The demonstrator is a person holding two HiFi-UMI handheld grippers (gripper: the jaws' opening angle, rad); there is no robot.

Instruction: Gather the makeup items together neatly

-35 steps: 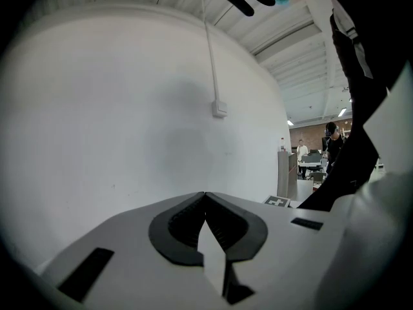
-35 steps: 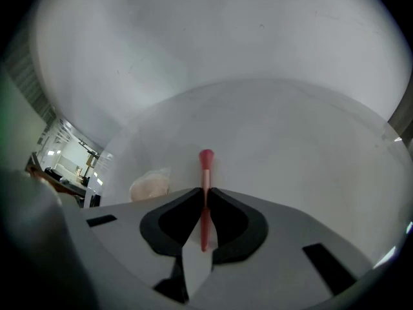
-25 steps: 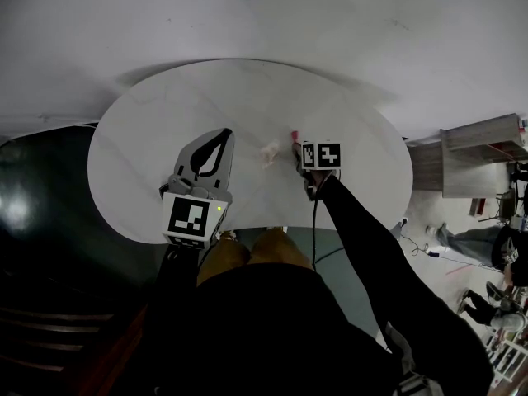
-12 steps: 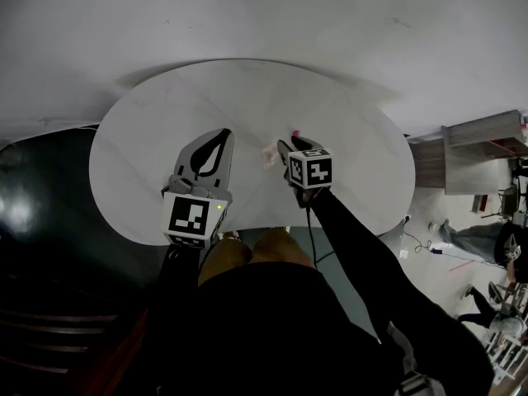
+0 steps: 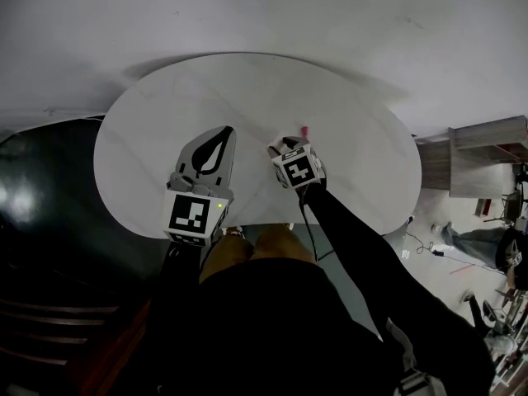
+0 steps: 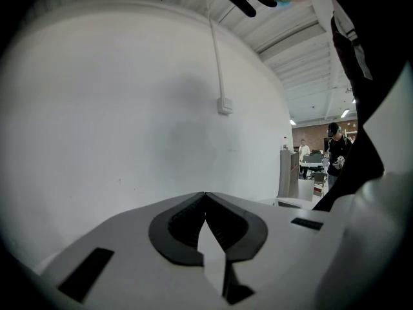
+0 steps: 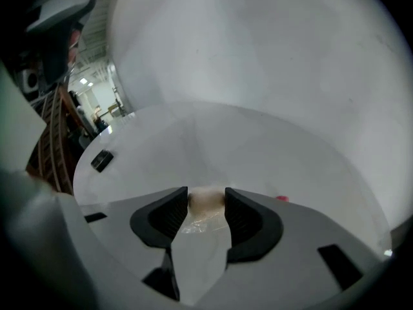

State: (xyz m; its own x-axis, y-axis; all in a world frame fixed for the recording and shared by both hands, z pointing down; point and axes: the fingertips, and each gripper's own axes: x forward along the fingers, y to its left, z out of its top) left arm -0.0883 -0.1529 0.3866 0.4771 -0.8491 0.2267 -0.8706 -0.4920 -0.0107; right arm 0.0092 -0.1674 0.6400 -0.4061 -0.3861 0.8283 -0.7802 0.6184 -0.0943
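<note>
the right gripper [image 7: 206, 191] is tilted down over the white surface [image 7: 193, 141]. its jaws stand partly apart and have just been opening. a beige makeup item in clear wrap [image 7: 205, 202] is seen between their tips, not clamped. a small pink item [image 7: 282, 199] lies near it on the surface. the left gripper [image 6: 205, 194] is seen with jaws closed together, nothing between them.

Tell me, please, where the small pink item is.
The small pink item lies on the white table, just right of the beige item in the right gripper view and right of centre in the head view.
</note>
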